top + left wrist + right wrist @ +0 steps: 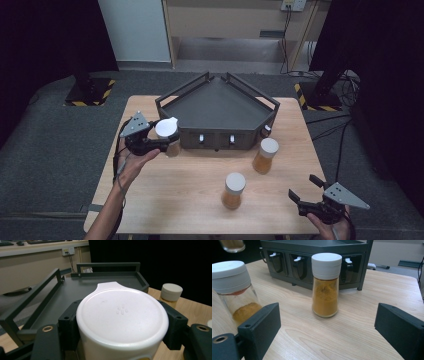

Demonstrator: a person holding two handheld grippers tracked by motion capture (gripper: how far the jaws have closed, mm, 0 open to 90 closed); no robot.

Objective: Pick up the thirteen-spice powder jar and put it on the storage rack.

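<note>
High view: the left gripper (159, 144) is clamped on a white-capped spice jar (168, 134), held above the table (165, 200) at the dark corner rack's (217, 107) left front, its shelf bare. Two more spice jars wait: one (264, 155) at the rack's five o'clock, another (233, 190) nearer the table's front edge. The right gripper (306, 188), jaws apart, idles at four o'clock. Only the rack's low rail intervenes.

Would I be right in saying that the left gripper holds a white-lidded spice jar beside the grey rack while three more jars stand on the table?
Not quite: the high view shows two standing jars, not three. The left gripper does hold a white-lidded spice jar beside the grey rack.
</note>
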